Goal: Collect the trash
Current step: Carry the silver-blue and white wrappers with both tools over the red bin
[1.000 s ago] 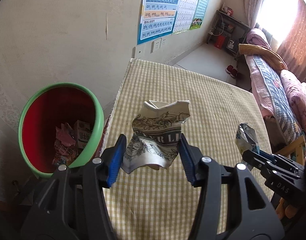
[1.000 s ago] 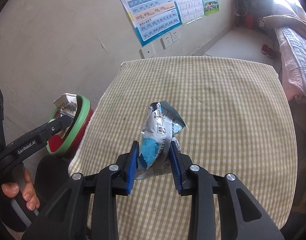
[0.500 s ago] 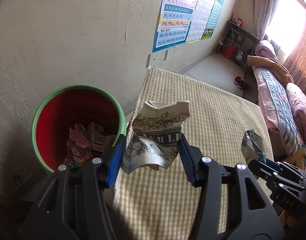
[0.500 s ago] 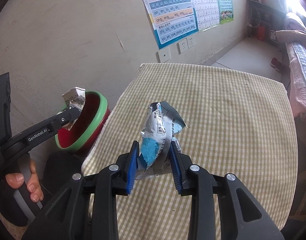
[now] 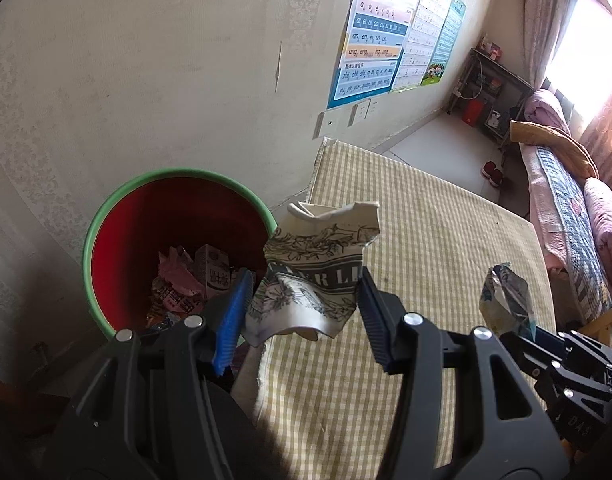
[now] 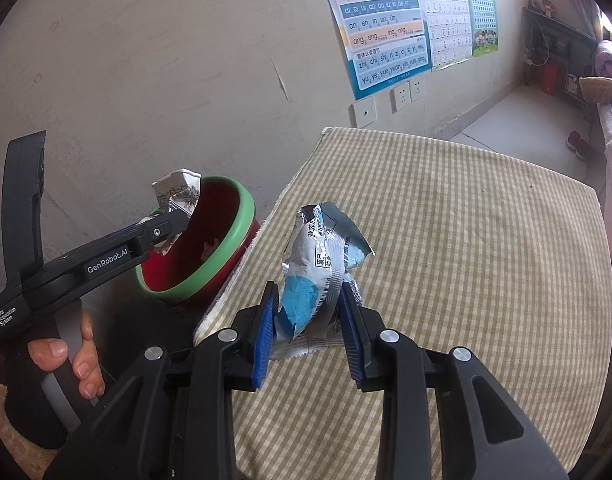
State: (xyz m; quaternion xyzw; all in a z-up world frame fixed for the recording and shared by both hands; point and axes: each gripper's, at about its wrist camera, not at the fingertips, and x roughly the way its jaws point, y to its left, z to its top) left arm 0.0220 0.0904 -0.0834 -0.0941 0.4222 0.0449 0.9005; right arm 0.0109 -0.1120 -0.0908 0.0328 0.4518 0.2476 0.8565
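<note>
My left gripper [image 5: 302, 300] is shut on a crumpled printed paper cup [image 5: 318, 264] and holds it in the air at the table's left edge, beside the rim of the red bin with a green rim [image 5: 106, 220]. The bin holds several cartons and wrappers [image 5: 194, 280]. My right gripper [image 6: 306, 312] is shut on a silver and blue foil wrapper [image 6: 318, 264] above the checked tablecloth [image 6: 466, 240]. In the right wrist view the left gripper [image 6: 162, 232] holds the cup [image 6: 176, 190] at the bin's rim [image 6: 234, 240].
The wall [image 5: 166, 60] with posters [image 5: 378, 40] and sockets runs along the table's left side. A bed [image 5: 566, 200] stands to the right of the table. A low shelf [image 5: 490, 92] is at the far end of the room.
My left gripper has moved left with the paper cup, from over the table to the bin's rim. My right gripper has kept hold of the wrapper and shifted left a little.
</note>
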